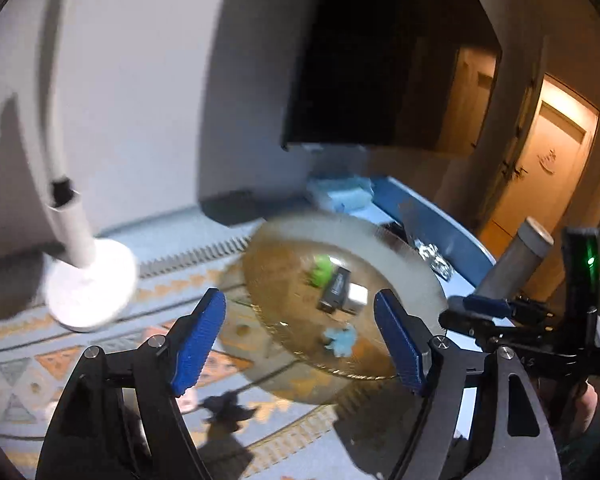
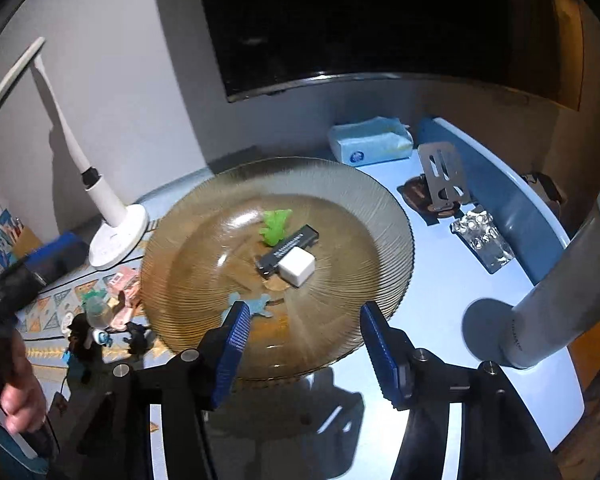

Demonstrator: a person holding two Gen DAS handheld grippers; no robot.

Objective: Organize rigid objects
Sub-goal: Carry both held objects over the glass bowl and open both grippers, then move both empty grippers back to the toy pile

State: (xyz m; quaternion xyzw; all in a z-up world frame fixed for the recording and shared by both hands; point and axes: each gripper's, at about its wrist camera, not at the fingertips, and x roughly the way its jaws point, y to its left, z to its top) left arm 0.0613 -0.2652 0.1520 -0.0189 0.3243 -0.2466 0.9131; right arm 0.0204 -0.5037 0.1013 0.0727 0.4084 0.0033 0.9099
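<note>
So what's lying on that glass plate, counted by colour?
Green toy: 1
Blue toy: 1
Black stick: 1
White cube: 1
Total: 4 on the plate

Left gripper and right gripper — jaws apart, empty, tilted downward

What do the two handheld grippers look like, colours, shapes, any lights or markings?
Both the left gripper and the right gripper have black angular linkage arms with silver pivot bolts and ribbed blue finger pads. From the left view, the right unit shows a green indicator light.
</note>
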